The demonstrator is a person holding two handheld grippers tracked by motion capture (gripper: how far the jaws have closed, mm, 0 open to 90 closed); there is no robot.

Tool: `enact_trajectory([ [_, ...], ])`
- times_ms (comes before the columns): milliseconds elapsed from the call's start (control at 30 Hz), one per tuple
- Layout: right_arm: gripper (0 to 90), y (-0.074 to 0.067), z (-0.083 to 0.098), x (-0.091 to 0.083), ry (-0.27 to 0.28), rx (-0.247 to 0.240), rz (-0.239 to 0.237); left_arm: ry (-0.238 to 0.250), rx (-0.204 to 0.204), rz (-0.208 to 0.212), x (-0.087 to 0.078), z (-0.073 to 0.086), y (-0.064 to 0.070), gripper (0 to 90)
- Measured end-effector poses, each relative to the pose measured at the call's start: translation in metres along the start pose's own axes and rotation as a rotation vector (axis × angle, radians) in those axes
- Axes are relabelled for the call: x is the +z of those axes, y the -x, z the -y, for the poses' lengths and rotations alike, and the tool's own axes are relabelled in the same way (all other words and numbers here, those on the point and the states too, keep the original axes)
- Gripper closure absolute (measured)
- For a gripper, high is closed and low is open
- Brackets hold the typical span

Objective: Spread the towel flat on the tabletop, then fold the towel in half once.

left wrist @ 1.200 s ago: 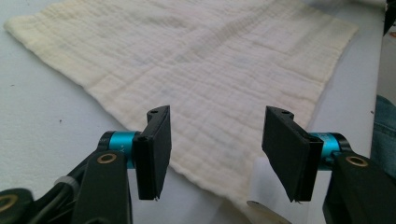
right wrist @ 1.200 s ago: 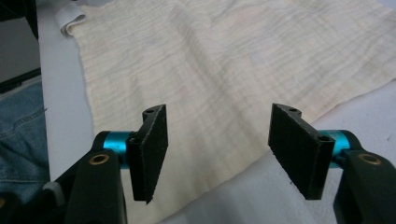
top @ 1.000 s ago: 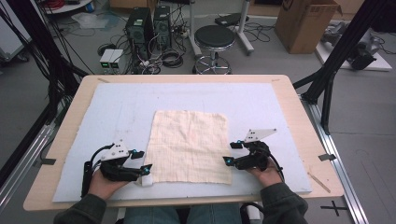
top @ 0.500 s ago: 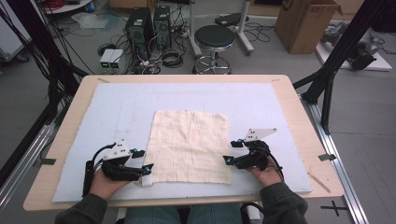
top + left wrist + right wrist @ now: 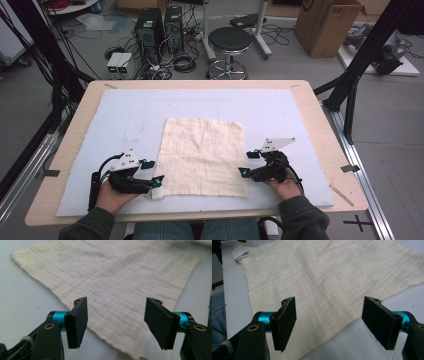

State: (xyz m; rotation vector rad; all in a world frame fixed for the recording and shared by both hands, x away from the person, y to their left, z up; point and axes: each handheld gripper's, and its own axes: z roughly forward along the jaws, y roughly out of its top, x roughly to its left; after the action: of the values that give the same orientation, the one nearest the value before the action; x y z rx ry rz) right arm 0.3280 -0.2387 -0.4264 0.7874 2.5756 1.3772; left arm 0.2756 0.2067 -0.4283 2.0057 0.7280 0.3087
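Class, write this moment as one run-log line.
left gripper: open, at cloth near-left corner | right gripper: open, at near-right edge | cloth: flat on mat

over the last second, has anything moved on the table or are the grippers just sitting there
Nothing visibly changed. The cream cloth lies flat on the blue mat as before. The left gripper stays at the cloth's near left corner and the right gripper at its right edge, both with jaws open and holding nothing.

The cloth [image 5: 117, 285] is matt, crinkled cream gauze; the mat [image 5: 130, 112] pale and felt-like; the table [image 5: 320, 115] rim light wood.
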Motion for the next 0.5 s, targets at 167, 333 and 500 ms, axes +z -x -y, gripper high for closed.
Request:
enact_trajectory([
  [167, 27.1, 0.001, -0.001, 0.001, -0.006, -0.004, -0.001, 0.002, -0.025, -0.015, 0.002, -0.006, -0.002, 35.8],
  [333, 27.1, 0.008, -0.008, 0.001, -0.005, 0.004, 0.005, -0.006, -0.039, -0.026, 0.007, -0.015, -0.01, 35.8],
  [500, 27.2, 0.017, -0.016, 0.005, -0.011, 0.01, 0.029, -0.026, -0.055, -0.027, 0.015, -0.026, -0.022, 37.2],
])
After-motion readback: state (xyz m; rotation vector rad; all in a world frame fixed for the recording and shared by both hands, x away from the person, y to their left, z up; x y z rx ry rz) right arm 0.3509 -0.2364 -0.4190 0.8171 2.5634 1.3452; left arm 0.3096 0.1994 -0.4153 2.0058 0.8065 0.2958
